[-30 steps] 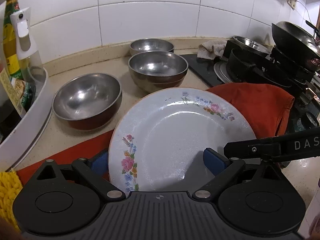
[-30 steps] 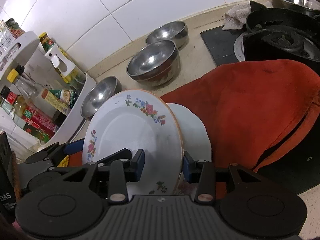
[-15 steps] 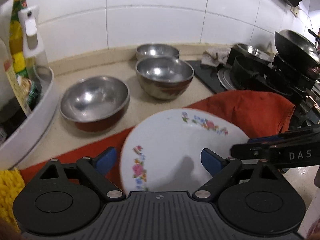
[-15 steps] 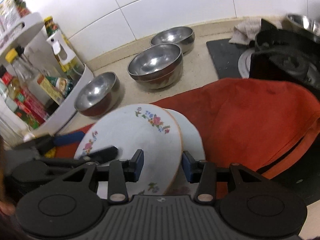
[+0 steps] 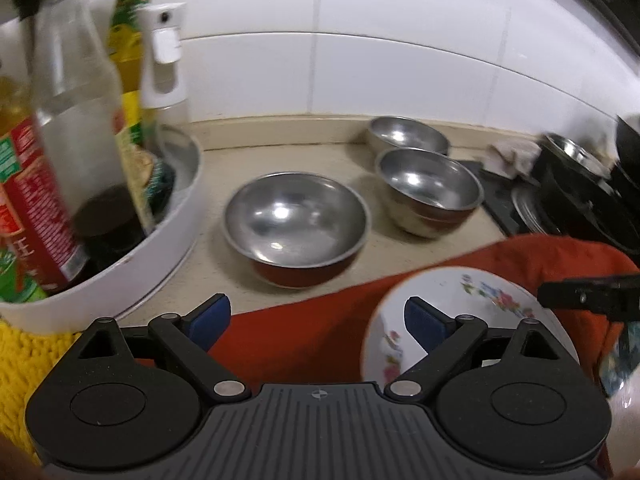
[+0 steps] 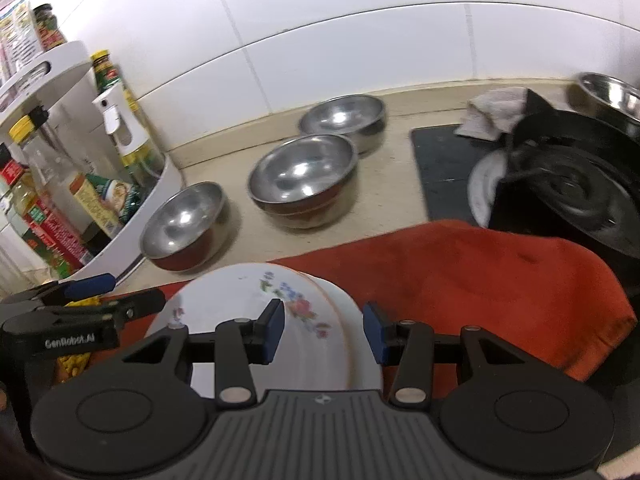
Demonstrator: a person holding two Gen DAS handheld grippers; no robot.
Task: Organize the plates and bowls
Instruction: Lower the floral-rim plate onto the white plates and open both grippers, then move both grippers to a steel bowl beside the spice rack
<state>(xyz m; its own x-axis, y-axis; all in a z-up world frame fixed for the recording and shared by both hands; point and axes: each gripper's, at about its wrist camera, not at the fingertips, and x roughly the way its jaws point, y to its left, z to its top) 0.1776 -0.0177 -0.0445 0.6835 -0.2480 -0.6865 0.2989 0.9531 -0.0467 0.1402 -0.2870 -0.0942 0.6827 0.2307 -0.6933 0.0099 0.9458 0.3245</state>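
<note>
A white flowered plate [image 6: 256, 308] lies stacked on a second plate [image 6: 352, 344] on the red cloth [image 6: 480, 280]. My right gripper [image 6: 323, 332] is open, its blue pads straddling the plates' right rim without clamping. My left gripper [image 5: 318, 318] is open and empty over the cloth [image 5: 304, 328], left of the plate [image 5: 472, 304]. Three steel bowls stand on the counter: a near one [image 5: 296, 224], a stacked middle one [image 5: 430, 190] and a far one [image 5: 408, 136]. They also show in the right wrist view, the near bowl [image 6: 182, 224], the middle one [image 6: 302, 178], the far one [image 6: 344, 114].
A white rotating rack [image 5: 132, 248] with sauce bottles [image 5: 44, 184] and a spray bottle [image 5: 164, 64] stands at the left. A yellow mat [image 5: 24, 356] lies below it. A black stove with a pan [image 6: 572, 192], a rag [image 6: 496, 114] and another steel bowl [image 6: 608, 92] are at the right.
The plate went from tilted up to lying on the other plate. My left gripper swung left off the plate toward the bowls and rack. My right gripper's jaws opened wider.
</note>
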